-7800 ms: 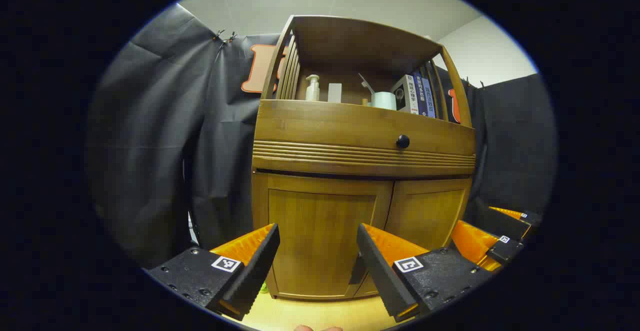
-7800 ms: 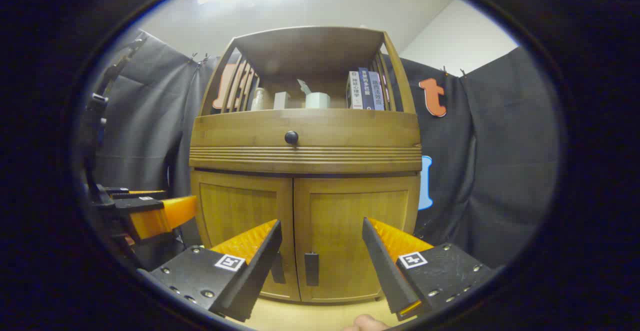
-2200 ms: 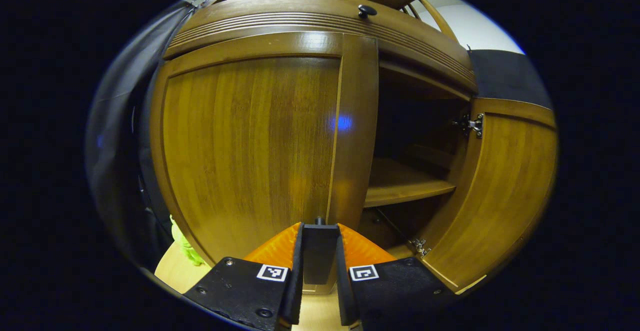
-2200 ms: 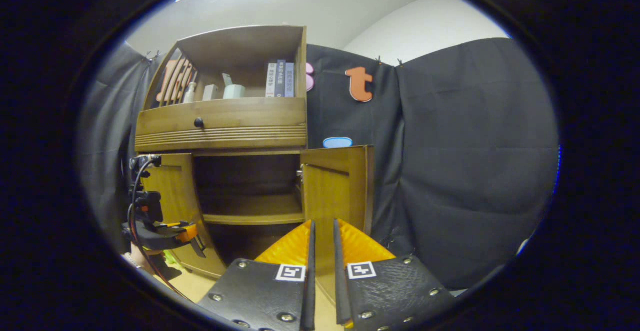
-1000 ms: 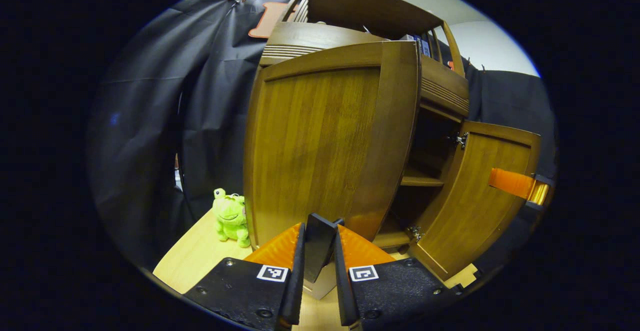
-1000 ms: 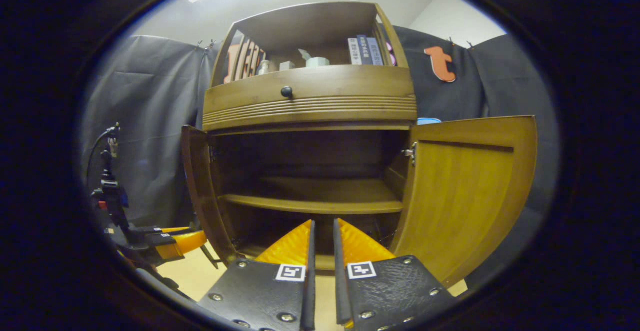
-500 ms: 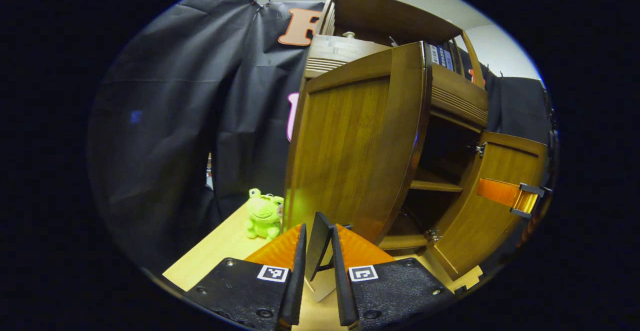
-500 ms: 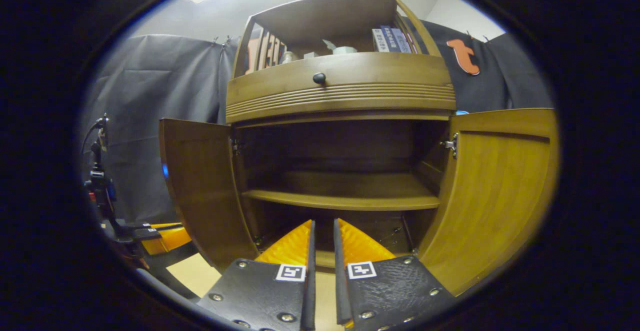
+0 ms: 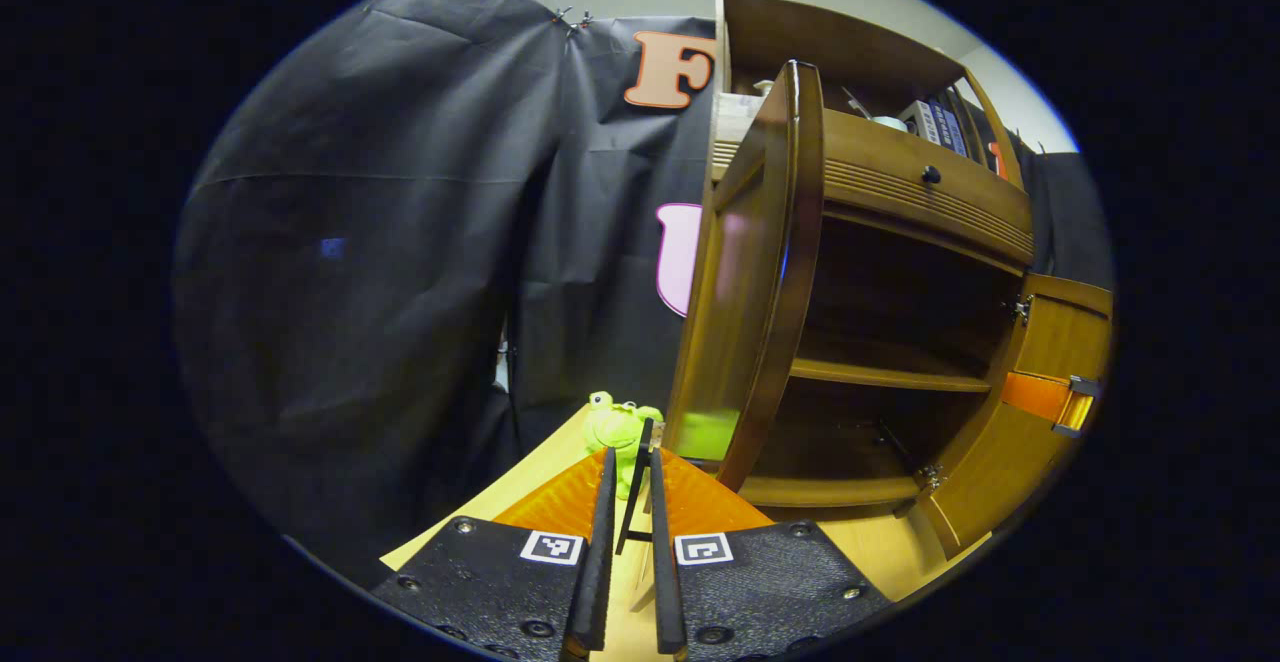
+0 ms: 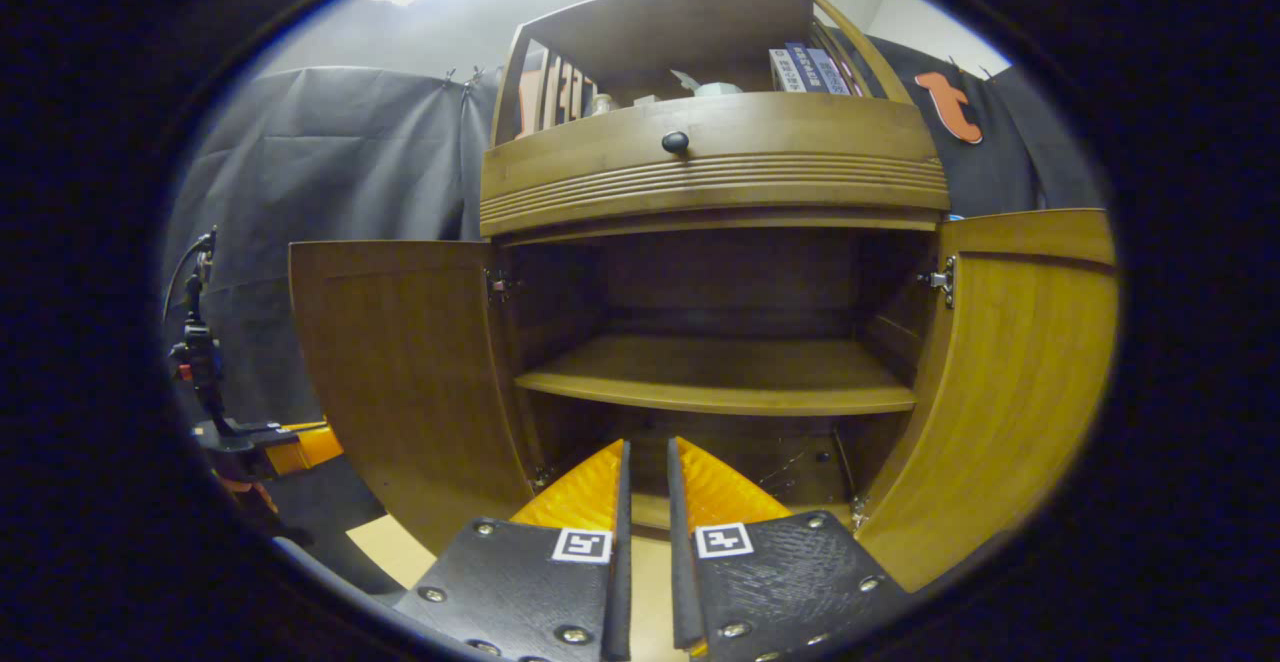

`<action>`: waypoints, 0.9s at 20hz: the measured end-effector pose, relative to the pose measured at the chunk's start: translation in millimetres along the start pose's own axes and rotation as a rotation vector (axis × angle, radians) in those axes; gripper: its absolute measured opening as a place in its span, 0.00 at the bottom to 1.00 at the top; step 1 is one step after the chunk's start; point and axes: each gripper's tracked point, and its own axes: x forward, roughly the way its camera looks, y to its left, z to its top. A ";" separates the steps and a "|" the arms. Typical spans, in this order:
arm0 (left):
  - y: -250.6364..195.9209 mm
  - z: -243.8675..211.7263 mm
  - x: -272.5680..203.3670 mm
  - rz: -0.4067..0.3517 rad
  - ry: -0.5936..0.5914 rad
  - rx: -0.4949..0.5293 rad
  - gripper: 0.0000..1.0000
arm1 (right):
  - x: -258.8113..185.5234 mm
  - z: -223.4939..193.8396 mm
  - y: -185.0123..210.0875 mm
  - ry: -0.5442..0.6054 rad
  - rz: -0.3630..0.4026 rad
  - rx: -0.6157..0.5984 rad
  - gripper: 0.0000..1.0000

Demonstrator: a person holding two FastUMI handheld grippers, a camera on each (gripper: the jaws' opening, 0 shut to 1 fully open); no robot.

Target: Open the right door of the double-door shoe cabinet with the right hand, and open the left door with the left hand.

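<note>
Left gripper view: the left hand-held gripper (image 9: 628, 502) has its fingers nearly together, pinching the thin dark handle (image 9: 634, 487) of the left door (image 9: 745, 282). That door stands swung wide, edge-on, just ahead and to the right of the fingers. Beyond it the shoe cabinet (image 9: 900, 272) gapes, with its inner shelf (image 9: 885, 374) bare. A green frog toy (image 9: 617, 429) sits on the bench (image 9: 860, 547) straight ahead, past the fingertips.

Right gripper view: the right hand-held gripper (image 10: 645, 502) is closed to a narrow slit, gripping nothing. The right door (image 10: 1010, 382) is swung out to its right, the left door (image 10: 410, 372) to its left. The other hand-held gripper (image 10: 280, 447) shows far left.
</note>
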 end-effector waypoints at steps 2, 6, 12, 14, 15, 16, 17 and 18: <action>10.2 2.6 -1.7 0.026 -0.008 0.003 0.20 | -0.2 -0.7 1.5 0.001 0.006 0.004 0.17; 24.3 12.6 -8.1 0.072 -0.025 0.011 0.20 | -0.5 -1.5 3.8 0.006 0.014 0.008 0.17; 31.5 13.8 -12.0 0.086 -0.031 -0.009 0.20 | -2.6 -2.3 6.7 0.008 0.029 0.007 0.17; 29.8 14.1 -12.2 0.089 -0.033 -0.003 0.20 | -2.5 -2.1 7.0 0.007 0.030 0.008 0.17; 29.2 14.2 -12.5 0.090 -0.033 -0.001 0.20 | -2.8 -1.9 6.7 0.006 0.029 0.007 0.16; 29.4 14.2 -13.2 0.089 -0.033 -0.001 0.20 | -3.2 -2.1 6.3 0.005 0.026 0.006 0.16; 29.3 14.9 -13.6 0.089 -0.033 -0.005 0.20 | -3.4 -1.6 5.5 0.004 0.022 0.007 0.16; 29.3 16.0 -14.2 0.089 -0.035 -0.011 0.20 | -3.3 -1.3 5.0 0.003 0.016 0.009 0.17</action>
